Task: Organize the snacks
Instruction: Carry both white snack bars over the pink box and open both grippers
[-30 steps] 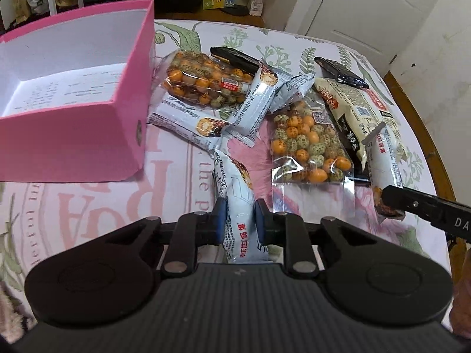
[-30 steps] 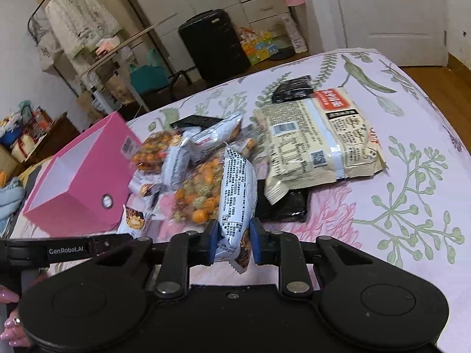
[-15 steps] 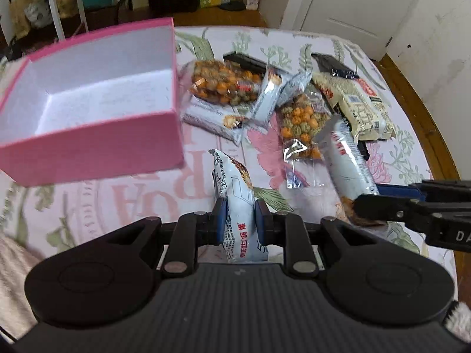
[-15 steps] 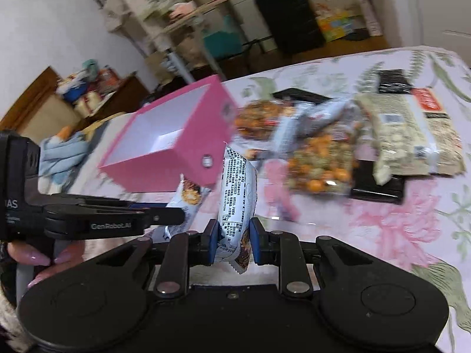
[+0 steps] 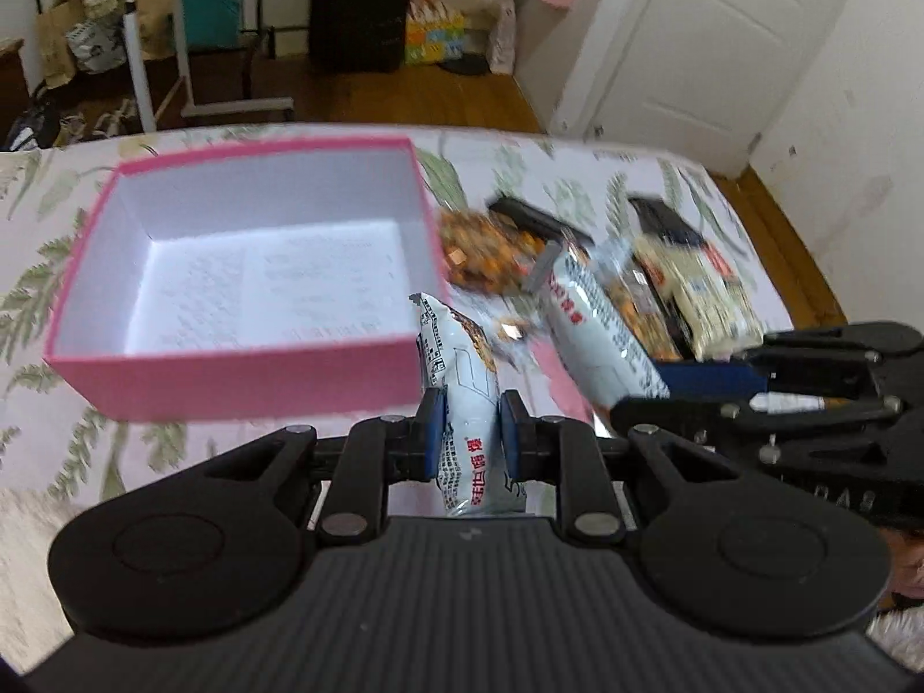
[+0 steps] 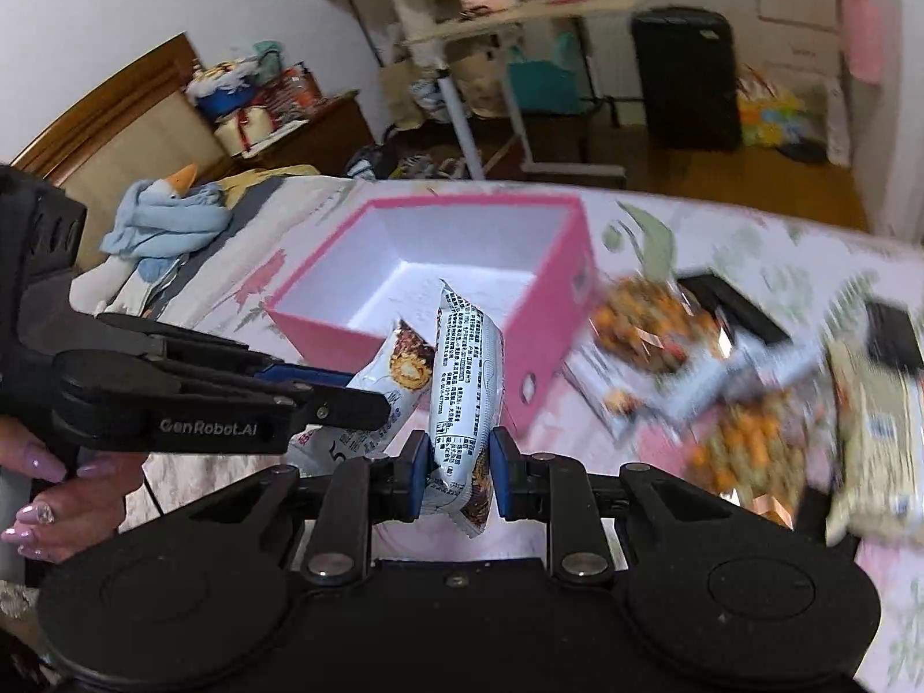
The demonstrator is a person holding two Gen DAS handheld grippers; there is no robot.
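A pink box (image 5: 242, 372) with a white inside lies open on the flowered bedspread; nothing shows inside it. My left gripper (image 5: 466, 433) is shut on a white snack packet (image 5: 462, 369), lifted near the box's front right corner. My right gripper (image 6: 460, 465) is shut on a second white snack packet (image 6: 465, 369), raised before the pink box (image 6: 546, 358). In the left wrist view the right gripper (image 5: 681, 390) comes in from the right with its packet (image 5: 595, 317). In the right wrist view the left gripper (image 6: 341, 392) comes in from the left, holding its packet (image 6: 398, 369).
Loose snacks lie right of the box: bags of orange and green nuts (image 6: 647, 317), a beige packet (image 5: 710, 300), dark flat packs (image 5: 531, 219). A hand with painted nails (image 6: 52, 491) holds the left gripper. Beyond the bed stand a black suitcase (image 5: 361, 6) and a white door (image 5: 716, 34).
Both grippers have risen with their packets and moved left toward the pink box, whose inside now shows fully. The right gripper has rolled and swung closer to the left one.
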